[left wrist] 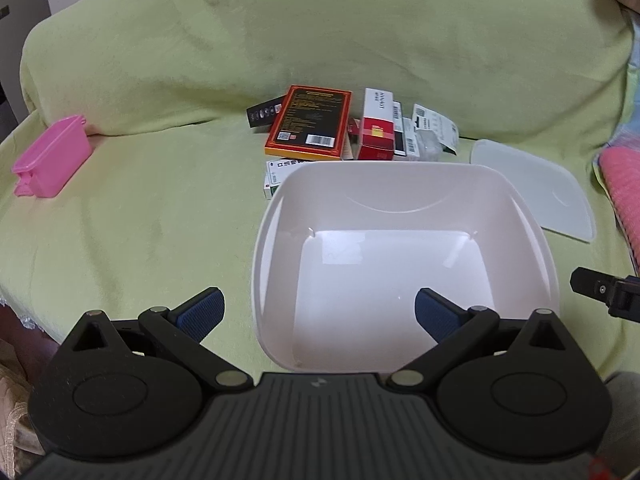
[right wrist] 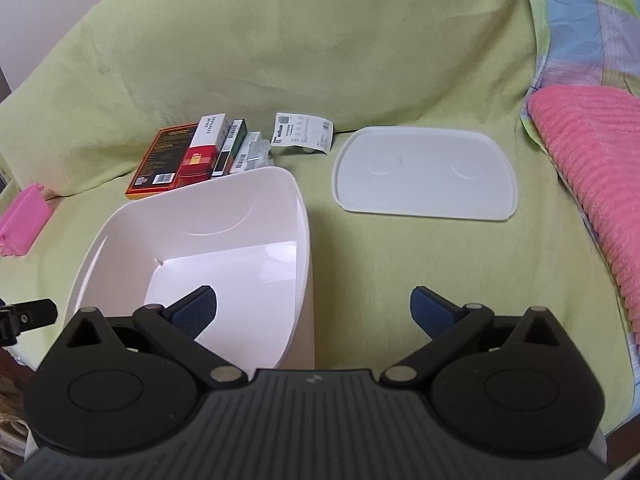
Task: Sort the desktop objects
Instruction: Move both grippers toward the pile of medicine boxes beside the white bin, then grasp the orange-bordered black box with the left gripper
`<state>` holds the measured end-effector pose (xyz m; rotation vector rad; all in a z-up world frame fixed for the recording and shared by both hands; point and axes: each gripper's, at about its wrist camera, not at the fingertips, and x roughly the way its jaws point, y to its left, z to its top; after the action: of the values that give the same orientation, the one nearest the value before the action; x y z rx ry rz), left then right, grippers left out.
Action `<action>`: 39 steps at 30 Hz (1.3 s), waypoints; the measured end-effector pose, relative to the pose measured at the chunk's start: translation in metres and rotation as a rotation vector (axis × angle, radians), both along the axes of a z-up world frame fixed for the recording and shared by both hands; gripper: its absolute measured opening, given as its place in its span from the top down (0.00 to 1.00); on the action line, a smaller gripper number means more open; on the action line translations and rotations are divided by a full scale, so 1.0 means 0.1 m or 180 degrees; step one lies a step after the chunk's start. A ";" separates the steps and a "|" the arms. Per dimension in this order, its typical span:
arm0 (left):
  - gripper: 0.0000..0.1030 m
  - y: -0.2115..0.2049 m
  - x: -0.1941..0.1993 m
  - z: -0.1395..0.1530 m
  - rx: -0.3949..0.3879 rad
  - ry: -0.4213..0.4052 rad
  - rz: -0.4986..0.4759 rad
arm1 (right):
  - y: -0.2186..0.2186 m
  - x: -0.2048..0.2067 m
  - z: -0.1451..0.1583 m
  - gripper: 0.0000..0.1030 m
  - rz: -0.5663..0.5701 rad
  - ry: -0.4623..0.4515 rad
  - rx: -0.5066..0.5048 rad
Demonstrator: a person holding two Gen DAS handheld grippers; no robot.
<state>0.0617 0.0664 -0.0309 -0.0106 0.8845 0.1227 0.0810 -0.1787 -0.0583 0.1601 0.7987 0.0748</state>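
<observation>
right now both grippers hang above a couch draped in a light green blanket [left wrist: 160, 208]. the left gripper [left wrist: 319, 312] has its 2 blue-padded fingers spread wide with nothing between them; one pad sits over the blanket, the other over the inside of a white bin [left wrist: 400, 208]. the right gripper [right wrist: 313, 310] is likewise spread apart and holds nothing, its left pad over the bin's interior and its right pad over bare blanket.

the white bin [right wrist: 208, 204] stands open and nothing lies inside it. its pale lid [right wrist: 424, 172] lies flat on the blanket to the bin's right, apart from it. just behind the bin is a huddle of small boxes: an orange-and-black box [left wrist: 308, 124], a red-and-white box [left wrist: 376, 126] beside it, a green-and-white box [left wrist: 274, 178] touching the bin's far left corner, and a white printed packet [right wrist: 304, 132] at the right end. a pink container [left wrist: 52, 156] lies well off to the left. a pink ribbed cloth [right wrist: 592, 184] rests at the far right, against a patterned fabric [right wrist: 580, 20].
</observation>
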 end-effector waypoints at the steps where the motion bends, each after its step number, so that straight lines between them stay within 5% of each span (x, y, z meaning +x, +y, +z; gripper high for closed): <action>1: 0.01 0.02 0.03 0.00 -0.0010 0.0003 0.0013 | 0.00 0.04 0.00 0.01 0.0005 0.0000 -0.0007; 19: 0.01 0.34 0.58 -0.10 -0.0106 0.0074 0.0149 | 0.20 0.64 0.02 0.01 0.0165 -0.0109 -0.0095; 27: 0.01 0.47 0.87 -0.14 0.0064 -0.0001 0.0067 | 0.35 1.00 -0.03 0.01 0.0301 -0.0087 -0.0116; 39: 0.01 0.78 1.37 -0.17 -0.0019 -0.0163 -0.0201 | 0.55 1.46 -0.11 0.01 0.0531 -0.0010 -0.0058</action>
<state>0.1982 0.1441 -0.0480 0.0087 0.8331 0.0605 0.2265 -0.1242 -0.0694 0.0759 0.8083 0.2251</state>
